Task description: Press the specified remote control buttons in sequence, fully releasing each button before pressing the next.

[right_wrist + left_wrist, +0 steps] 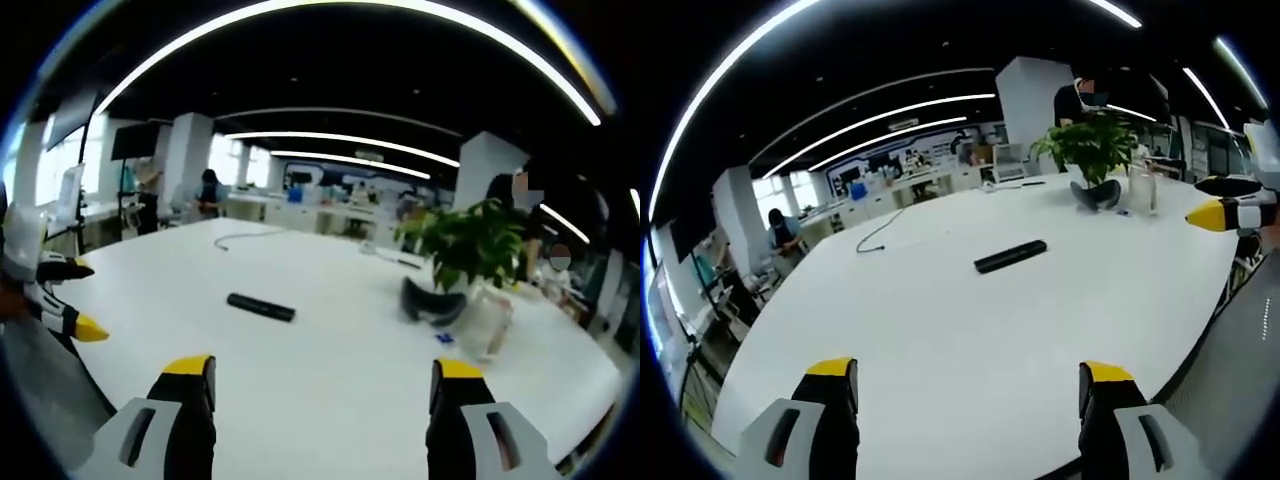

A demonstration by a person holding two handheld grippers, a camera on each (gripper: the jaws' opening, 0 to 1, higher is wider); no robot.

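One remote [1011, 256] lies flat near the middle of the white counter [940, 340], well apart from both grippers and touching nothing else. The left gripper [970, 395] hangs over the near edge with jaws wide apart and empty; the right gripper [325, 392] does likewise, jaws spread and holding nothing. The remote looks slim, stiff and light, so I judge it could skid or pivot on the smooth top under an off-centre push; steadying it by its long sides with one gripper while a jaw tip of the other presses straight down seems wisest. Its buttons are too small to make out. Toward the far edge stand one potted plant [470, 245], one clear jar [487, 320] and one cable [878, 232].
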